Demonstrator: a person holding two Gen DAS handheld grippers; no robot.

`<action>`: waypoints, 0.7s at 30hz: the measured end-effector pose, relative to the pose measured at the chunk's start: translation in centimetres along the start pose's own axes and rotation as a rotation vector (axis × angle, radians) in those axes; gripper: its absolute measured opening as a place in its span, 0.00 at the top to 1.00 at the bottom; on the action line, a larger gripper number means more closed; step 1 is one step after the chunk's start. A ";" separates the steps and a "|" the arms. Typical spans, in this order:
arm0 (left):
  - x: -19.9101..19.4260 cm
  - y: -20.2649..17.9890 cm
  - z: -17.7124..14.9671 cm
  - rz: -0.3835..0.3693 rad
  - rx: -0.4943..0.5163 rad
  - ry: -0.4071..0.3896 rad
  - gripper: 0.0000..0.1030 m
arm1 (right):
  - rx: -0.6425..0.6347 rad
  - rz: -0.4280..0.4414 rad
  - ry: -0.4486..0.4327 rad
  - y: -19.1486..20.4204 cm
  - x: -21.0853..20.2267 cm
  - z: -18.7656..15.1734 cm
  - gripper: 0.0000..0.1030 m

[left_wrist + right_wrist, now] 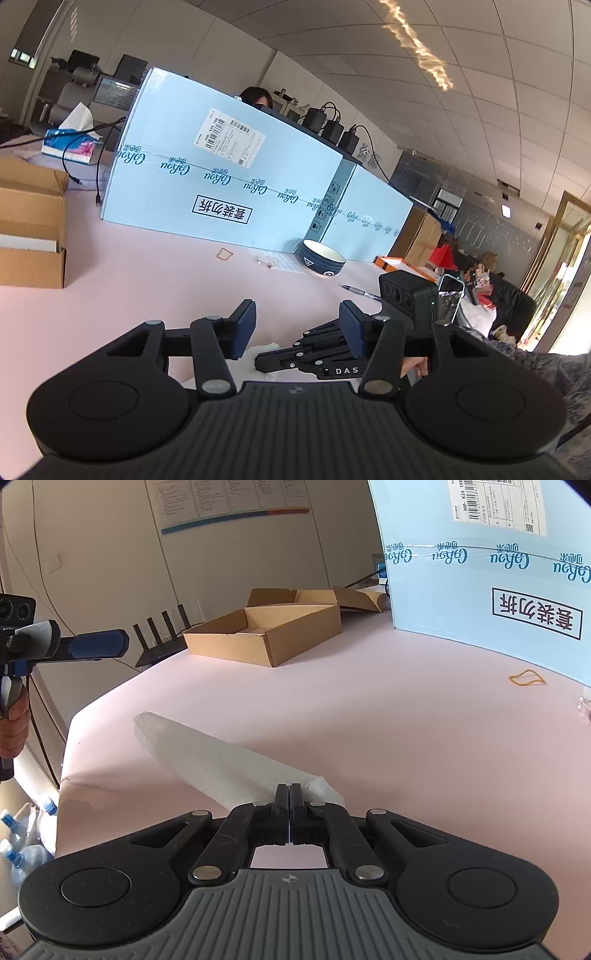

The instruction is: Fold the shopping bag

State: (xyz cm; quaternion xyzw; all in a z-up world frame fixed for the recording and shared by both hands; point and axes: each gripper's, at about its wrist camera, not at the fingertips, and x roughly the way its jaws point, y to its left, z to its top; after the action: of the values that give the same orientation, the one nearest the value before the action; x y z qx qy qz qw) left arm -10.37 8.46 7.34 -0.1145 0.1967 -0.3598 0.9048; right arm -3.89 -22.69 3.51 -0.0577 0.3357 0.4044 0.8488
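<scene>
A white, translucent plastic shopping bag lies flat on a pale pink desk, folded into a long narrow strip. In the right wrist view the strip runs diagonally from the desk's near left area toward the lower centre. Its surface looks finely textured, and its near end is crumpled. In the left wrist view only a small rumpled white patch shows.

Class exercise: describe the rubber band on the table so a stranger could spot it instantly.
Start at the big pale-blue carton standing on the pink table. Just in front of its base, below the boxed black lettering, lies the rubber band. It is a thin, tan, empty loop lying flat, unlike the solid bowl nearby.
</scene>
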 end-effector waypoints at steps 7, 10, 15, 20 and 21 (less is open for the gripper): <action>7.7 0.2 -2.6 0.225 0.074 0.217 0.75 | -0.026 -0.016 -0.006 0.6 -0.1 -0.1 1.00; 8.6 1.1 -3.9 0.298 0.080 0.259 0.72 | -0.023 -0.012 -0.008 0.6 -0.2 -0.1 1.00; 8.2 1.6 -4.5 0.292 0.080 0.230 0.72 | -0.017 0.003 -0.017 0.5 -0.4 -0.2 0.98; 7.9 1.8 -4.8 0.285 0.059 0.219 0.72 | -0.117 0.001 -0.036 2.3 -0.5 -0.4 0.72; 7.9 1.9 -4.9 0.284 0.055 0.217 0.72 | -0.137 -0.004 -0.046 2.7 -0.7 -0.4 0.69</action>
State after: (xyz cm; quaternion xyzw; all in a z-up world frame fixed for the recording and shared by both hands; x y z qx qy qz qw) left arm -6.12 3.98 0.16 -0.0214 0.2973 -0.2441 0.9228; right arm -6.40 -21.49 4.07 -0.1072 0.2874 0.4259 0.8512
